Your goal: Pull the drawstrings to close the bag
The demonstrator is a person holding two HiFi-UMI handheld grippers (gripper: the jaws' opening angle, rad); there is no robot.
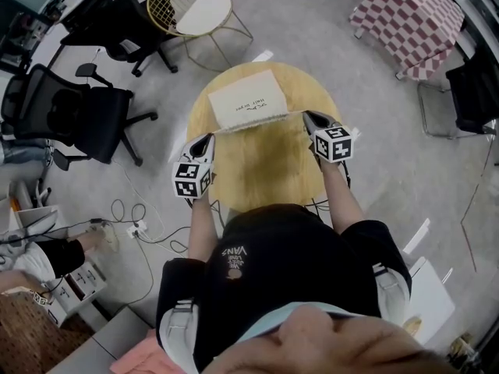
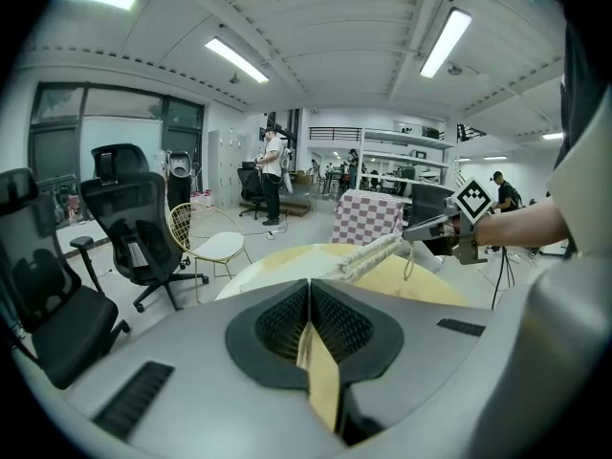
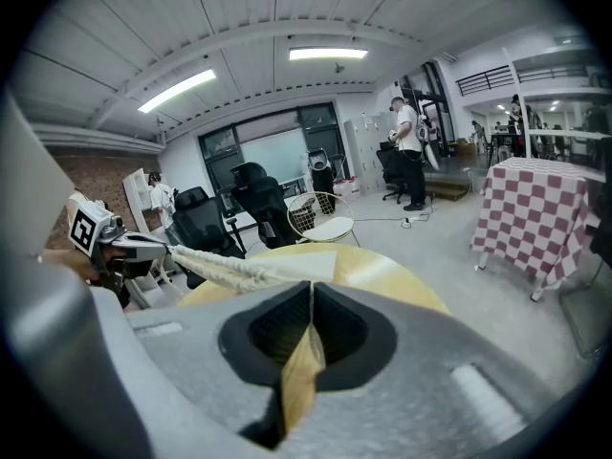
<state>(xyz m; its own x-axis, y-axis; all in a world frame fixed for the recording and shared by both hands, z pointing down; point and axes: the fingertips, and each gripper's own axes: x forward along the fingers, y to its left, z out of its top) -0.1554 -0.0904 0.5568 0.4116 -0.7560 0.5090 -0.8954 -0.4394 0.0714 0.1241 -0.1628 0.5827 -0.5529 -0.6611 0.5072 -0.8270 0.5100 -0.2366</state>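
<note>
A cream cloth bag [image 1: 246, 100] lies flat on the round wooden table [image 1: 265, 170]. Its near edge, the mouth, is stretched in a straight line between my two grippers. My left gripper [image 1: 206, 140] sits at the mouth's left end and my right gripper [image 1: 308, 118] at its right end. In the left gripper view the jaws [image 2: 310, 283] are shut, and the gathered, ruffled mouth [image 2: 368, 253] runs from them across to the right gripper [image 2: 426, 228]. The right gripper view mirrors this: shut jaws [image 3: 312, 287], the bunched mouth [image 3: 229, 269] and the left gripper [image 3: 143, 247]. The thin drawstrings themselves are hidden at the pads.
Black office chairs [image 1: 86, 111] stand to the left of the table, and a gold wire chair [image 1: 191, 10] behind it. A table with a checkered cloth [image 1: 409, 18] is at the far right. Cables [image 1: 132, 224] lie on the floor at the left. A person [image 2: 272, 175] stands far off.
</note>
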